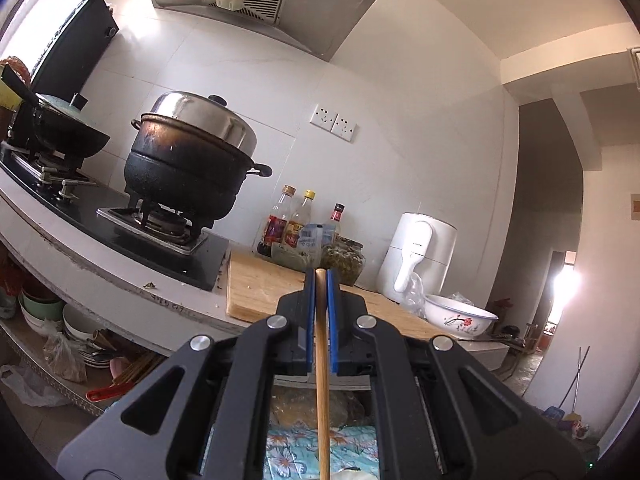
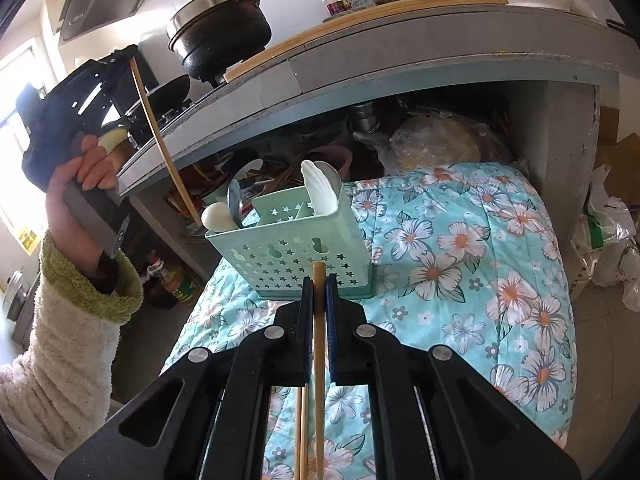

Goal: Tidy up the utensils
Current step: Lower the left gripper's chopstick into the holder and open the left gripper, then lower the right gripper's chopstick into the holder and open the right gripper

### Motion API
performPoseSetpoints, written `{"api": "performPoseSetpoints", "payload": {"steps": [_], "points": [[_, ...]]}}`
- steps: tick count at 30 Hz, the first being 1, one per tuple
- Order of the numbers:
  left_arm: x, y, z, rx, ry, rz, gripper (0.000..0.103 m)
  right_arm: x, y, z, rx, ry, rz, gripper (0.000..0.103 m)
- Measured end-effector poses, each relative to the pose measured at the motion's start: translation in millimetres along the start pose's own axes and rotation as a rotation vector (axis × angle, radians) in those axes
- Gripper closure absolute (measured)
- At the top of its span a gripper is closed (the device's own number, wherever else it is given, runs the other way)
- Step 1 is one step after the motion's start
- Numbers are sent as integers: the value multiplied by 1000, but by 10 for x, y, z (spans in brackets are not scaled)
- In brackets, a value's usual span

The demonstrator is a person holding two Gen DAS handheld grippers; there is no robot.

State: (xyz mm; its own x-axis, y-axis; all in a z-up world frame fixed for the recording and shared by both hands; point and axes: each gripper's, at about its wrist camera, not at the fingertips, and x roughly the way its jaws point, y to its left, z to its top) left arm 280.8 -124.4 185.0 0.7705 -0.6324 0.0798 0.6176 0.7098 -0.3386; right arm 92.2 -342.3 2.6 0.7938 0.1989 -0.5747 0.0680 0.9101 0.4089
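Holding one chopstick (image 1: 322,344) each, left gripper (image 1: 321,280) and right gripper (image 2: 319,280) are clenched tight; the green holder (image 2: 288,248) sits on the quilt (image 2: 460,248). Raised stick could miss its compartment.

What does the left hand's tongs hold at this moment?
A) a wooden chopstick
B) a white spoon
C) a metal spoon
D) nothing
A: in the left wrist view the left tongs are shut on a wooden chopstick, and the right wrist view shows the same chopstick hanging down from them, while the spoons stand in the green utensil basket.
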Motion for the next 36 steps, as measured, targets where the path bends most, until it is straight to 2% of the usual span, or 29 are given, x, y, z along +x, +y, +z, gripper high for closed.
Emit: {"api": "performPoseSetpoints", "payload": {"steps": [4, 9, 15, 20, 22, 28, 32, 36], "points": [[341, 43, -186, 19, 22, 23, 98, 83, -75, 10, 12, 13, 4, 97], [678, 168, -532, 41, 110, 65, 98, 183, -172, 5, 27, 35, 13, 97], [757, 322, -765, 13, 198, 75, 98, 219, -212, -9, 35, 41, 22, 97], [582, 357, -714, 3, 204, 61, 96, 181, -164, -4, 27, 31, 21, 97], [485, 360, -668, -6, 215, 59, 83, 152, -134, 4, 23, 25, 21, 97], [-5, 363, -507, -49, 237, 42, 74, -19, 71, 142, -21, -33, 27, 97], [-390, 358, -553, -32, 304, 42, 64, -142, 242, 361, -53, -95, 38, 97], [-770, 442, -757, -25, 405, 63, 58, -228, 438, 679, -87, -166, 49, 97]]}}
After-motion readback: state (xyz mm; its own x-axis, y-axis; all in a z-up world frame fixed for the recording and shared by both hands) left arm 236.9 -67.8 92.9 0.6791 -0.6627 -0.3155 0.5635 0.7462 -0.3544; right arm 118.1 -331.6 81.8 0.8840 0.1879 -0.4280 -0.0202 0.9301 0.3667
